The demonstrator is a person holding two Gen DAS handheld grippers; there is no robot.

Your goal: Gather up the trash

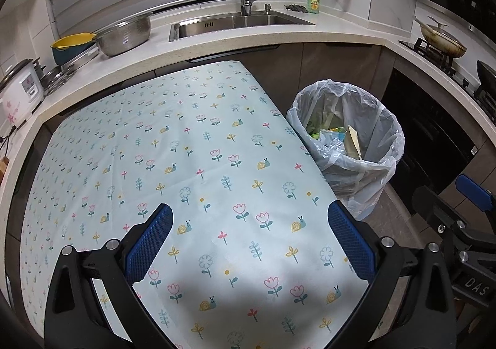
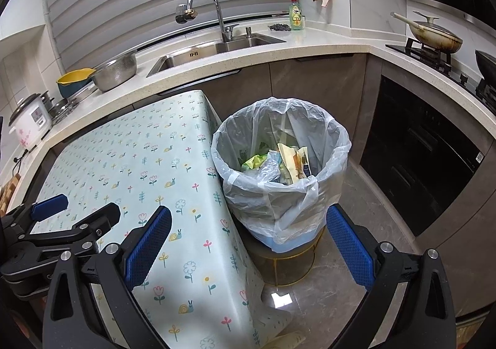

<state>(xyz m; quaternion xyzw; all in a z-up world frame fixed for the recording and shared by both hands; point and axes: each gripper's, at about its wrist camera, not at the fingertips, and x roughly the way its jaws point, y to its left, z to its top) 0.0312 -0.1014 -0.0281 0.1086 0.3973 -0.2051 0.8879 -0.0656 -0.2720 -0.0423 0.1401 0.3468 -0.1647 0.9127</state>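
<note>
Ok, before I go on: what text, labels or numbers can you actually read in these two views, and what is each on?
"DAS": white letters on a dark plate on the right tongs' body, at the lower right edge of the left wrist view; it may be cut off.
Dish soap bottle: label too small to read.
Rice cooker: panel blurred, unreadable.
Wrappers in the trash bin: print unreadable.
Oven sticker: too small.
</note>
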